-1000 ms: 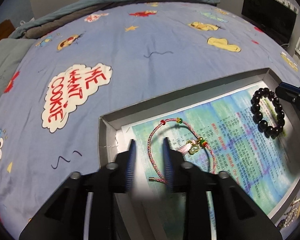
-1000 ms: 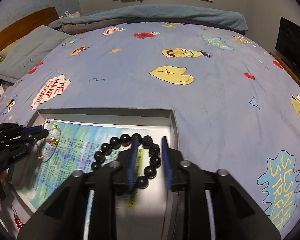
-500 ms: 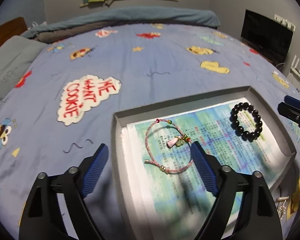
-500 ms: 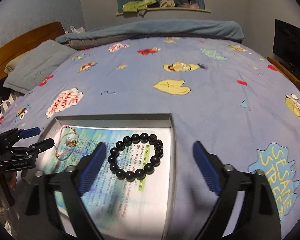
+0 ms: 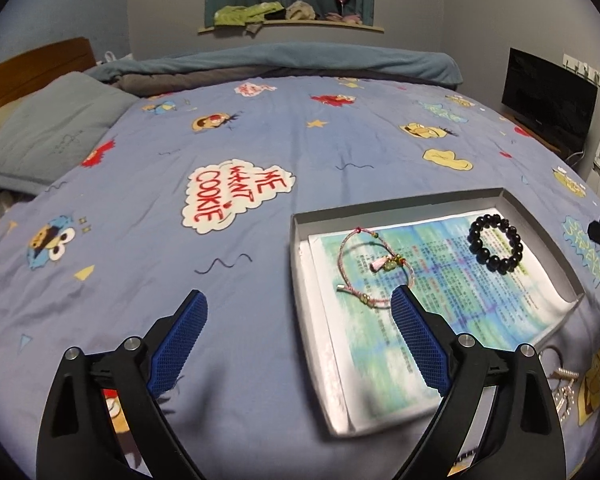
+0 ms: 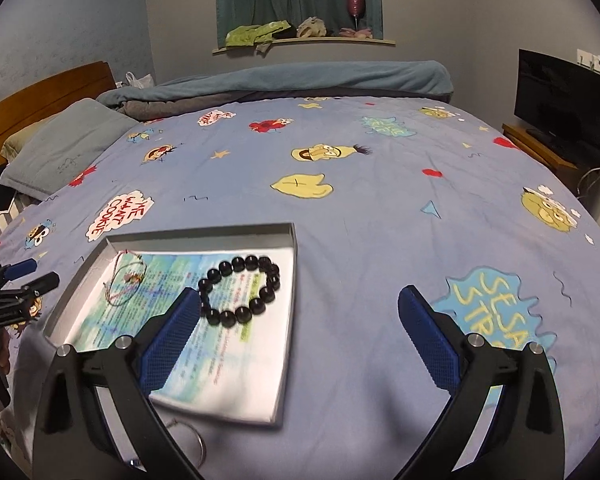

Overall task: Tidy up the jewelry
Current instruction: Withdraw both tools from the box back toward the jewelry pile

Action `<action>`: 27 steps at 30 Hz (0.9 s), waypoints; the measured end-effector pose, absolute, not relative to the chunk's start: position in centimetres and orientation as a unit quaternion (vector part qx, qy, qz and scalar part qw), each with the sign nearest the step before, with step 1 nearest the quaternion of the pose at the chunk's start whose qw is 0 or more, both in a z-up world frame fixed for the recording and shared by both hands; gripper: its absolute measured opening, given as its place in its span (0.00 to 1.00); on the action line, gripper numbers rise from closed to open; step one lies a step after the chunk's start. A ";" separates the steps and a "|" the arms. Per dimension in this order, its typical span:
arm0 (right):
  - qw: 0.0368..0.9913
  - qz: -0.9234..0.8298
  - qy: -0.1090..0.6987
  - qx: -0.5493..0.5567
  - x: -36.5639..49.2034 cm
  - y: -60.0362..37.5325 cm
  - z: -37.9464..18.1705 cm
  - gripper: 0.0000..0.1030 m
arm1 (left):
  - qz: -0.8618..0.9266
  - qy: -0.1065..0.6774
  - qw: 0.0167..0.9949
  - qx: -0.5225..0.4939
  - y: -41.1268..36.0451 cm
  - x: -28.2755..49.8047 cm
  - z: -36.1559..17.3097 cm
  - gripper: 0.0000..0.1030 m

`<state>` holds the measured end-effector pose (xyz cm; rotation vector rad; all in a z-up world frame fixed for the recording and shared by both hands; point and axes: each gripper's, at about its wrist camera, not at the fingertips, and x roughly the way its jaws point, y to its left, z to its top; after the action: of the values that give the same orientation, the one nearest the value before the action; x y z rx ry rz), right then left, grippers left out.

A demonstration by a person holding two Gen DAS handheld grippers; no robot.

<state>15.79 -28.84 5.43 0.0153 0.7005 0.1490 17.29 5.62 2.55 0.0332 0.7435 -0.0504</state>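
Observation:
A shallow grey tray (image 5: 400, 202) lined with a printed sheet lies on the bed. In it lie a pink cord bracelet with a tassel charm (image 5: 374, 266) and a black bead bracelet (image 5: 496, 244). The tray (image 6: 200, 236) also shows in the right wrist view, with the bead bracelet (image 6: 240, 290) and the cord bracelet (image 6: 126, 278). My left gripper (image 5: 298, 344) is open and empty, held above the tray's near left edge. My right gripper (image 6: 298, 336) is open and empty, above the tray's right side.
The bed has a blue cartoon-print cover (image 5: 240, 196). More jewelry lies on the cover beside the tray: silver pieces (image 5: 562, 384) and a thin metal ring (image 6: 192, 444). A pillow (image 5: 48, 132) and a folded blanket (image 5: 284, 60) lie at the far side. A TV (image 5: 548, 100) stands at the right.
Both grippers opened from nearly shut to wide open and pulled back and up from the tray. The two bracelets stayed in the tray.

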 end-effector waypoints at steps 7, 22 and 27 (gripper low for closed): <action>0.936 0.073 0.345 0.003 12.8 -29.0 5.3 0.95 | -0.027 0.343 0.938 0.031 5.2 14.1 3.7 0.90; 0.926 0.069 0.370 -0.015 7.3 -27.8 3.8 0.95 | -0.031 0.349 0.936 0.018 6.3 7.1 3.3 0.91; 0.925 0.070 0.374 -0.015 5.8 -27.8 3.2 0.95 | -0.024 0.349 0.937 0.023 7.3 5.2 3.1 0.91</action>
<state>5.85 -27.76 3.24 -0.0307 0.7667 0.1440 5.18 7.25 3.06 0.0479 0.7129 -0.0500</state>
